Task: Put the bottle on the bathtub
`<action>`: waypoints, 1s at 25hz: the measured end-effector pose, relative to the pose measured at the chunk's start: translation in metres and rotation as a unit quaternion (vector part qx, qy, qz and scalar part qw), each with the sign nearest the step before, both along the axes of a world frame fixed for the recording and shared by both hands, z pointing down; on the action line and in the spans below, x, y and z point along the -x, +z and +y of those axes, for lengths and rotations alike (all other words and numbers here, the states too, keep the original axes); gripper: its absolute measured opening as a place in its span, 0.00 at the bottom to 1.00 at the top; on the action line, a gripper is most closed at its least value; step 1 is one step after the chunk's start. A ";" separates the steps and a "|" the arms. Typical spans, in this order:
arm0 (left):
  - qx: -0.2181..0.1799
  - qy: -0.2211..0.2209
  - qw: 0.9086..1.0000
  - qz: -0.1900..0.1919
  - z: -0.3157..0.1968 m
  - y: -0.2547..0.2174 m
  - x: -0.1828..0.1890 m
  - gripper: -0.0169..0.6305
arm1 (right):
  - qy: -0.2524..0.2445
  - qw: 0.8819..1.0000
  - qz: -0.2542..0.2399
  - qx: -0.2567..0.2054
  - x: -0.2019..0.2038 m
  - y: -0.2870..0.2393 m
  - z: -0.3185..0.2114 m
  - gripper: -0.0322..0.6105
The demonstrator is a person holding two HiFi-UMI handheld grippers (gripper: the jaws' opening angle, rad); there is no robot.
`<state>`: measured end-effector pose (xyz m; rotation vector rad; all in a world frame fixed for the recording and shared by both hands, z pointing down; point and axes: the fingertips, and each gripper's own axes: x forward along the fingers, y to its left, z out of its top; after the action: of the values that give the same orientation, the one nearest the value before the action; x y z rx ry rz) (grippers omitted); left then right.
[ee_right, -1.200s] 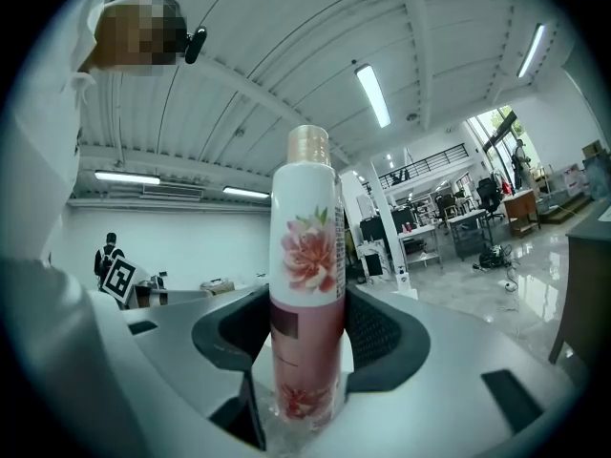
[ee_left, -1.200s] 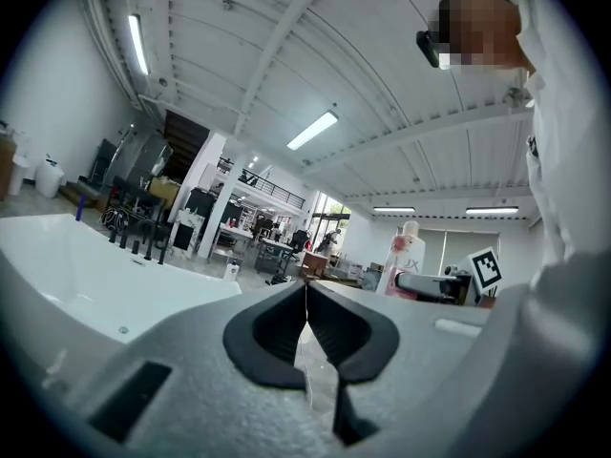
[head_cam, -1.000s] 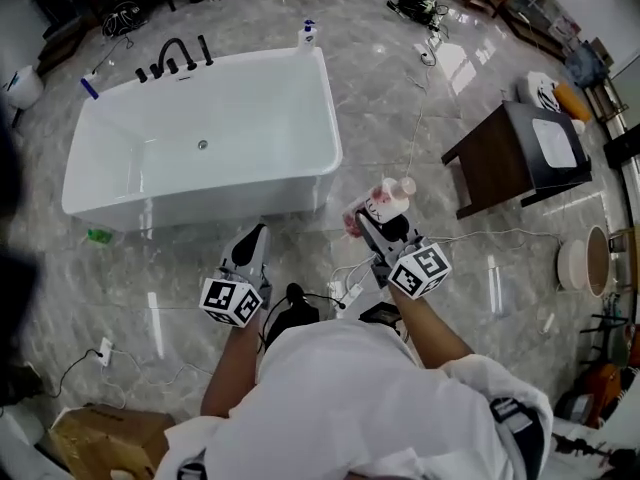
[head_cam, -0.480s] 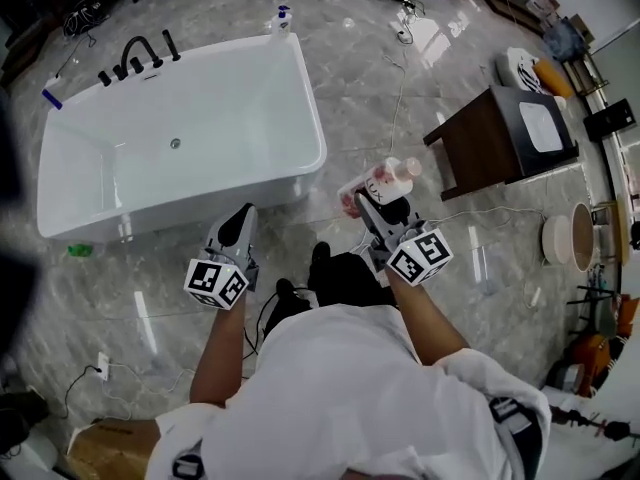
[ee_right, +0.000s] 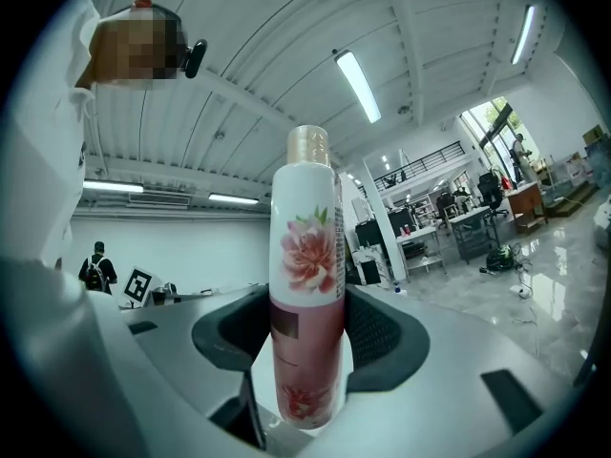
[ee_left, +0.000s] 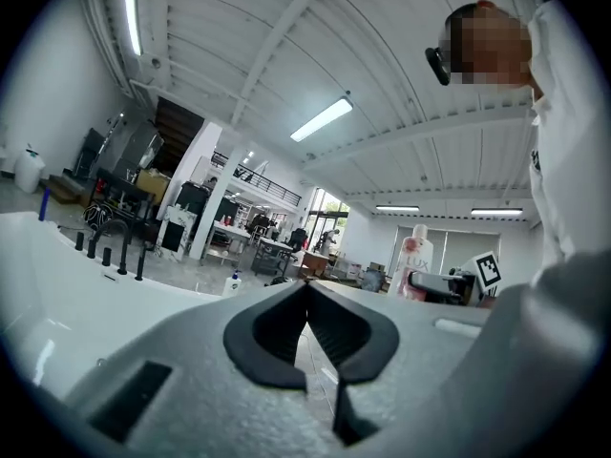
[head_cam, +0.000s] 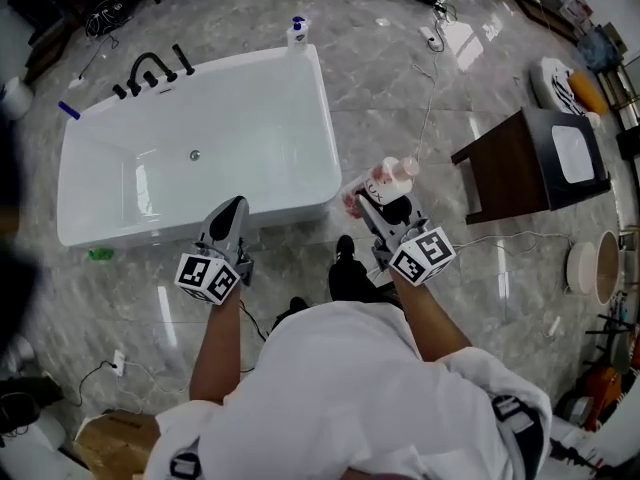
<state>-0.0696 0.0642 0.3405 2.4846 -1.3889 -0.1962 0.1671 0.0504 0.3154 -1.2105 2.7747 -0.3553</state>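
Note:
My right gripper (head_cam: 378, 210) is shut on a pink-and-white flowered bottle (head_cam: 378, 185), held upright just right of the white bathtub's (head_cam: 320, 98) near right corner. In the right gripper view the bottle (ee_right: 307, 284) stands clamped between the two dark pads, cap up. My left gripper (head_cam: 229, 216) hangs over the floor close to the tub's front wall, jaws shut with nothing between them; its view shows the pads (ee_left: 307, 337) pressed together. A small blue-capped bottle (head_cam: 297, 32) stands on the tub's far right corner.
Black taps (head_cam: 150, 66) sit on the tub's far rim. A dark wooden stool (head_cam: 525, 163) stands to the right. Cables (head_cam: 430, 78) trail over the marble floor, and a green item (head_cam: 99, 254) lies by the tub's front left. A cardboard box (head_cam: 105, 440) sits at the lower left.
The person has stepped closer to the tub. The right gripper with the bottle now sits nearer the tub's right corner; the left gripper has moved up toward the front wall.

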 end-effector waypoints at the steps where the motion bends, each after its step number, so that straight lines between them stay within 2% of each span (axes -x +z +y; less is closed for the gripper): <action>1: 0.002 -0.005 1.000 -0.002 -0.015 -0.002 -0.007 0.05 | -0.010 1.000 0.005 -0.004 -0.005 -0.003 -0.015 0.40; 8: 0.012 -0.092 0.995 -0.026 -0.103 -0.022 -0.003 0.05 | -0.086 0.994 0.041 -0.046 -0.039 -0.022 -0.118 0.40; 11: 0.013 -0.119 0.992 -0.042 -0.122 -0.030 -0.007 0.05 | -0.112 0.993 0.027 -0.038 -0.046 -0.019 -0.157 0.40; 13: 0.013 -0.144 0.989 -0.040 -0.127 -0.034 -0.006 0.05 | -0.130 0.991 0.017 -0.031 -0.044 -0.015 -0.177 0.40; 18: 0.035 -0.180 0.983 -0.030 -0.138 -0.022 0.002 0.05 | -0.163 0.987 0.007 -0.011 -0.015 -0.005 -0.222 0.40; 25: 0.024 -0.213 0.977 -0.004 -0.155 0.004 0.065 0.05 | -0.183 0.983 -0.003 0.010 0.060 0.012 -0.270 0.40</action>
<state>-0.1345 -0.0906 0.3449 2.1217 -1.8905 -0.2377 0.1073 -0.2193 0.3274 -0.6935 2.9872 -0.4139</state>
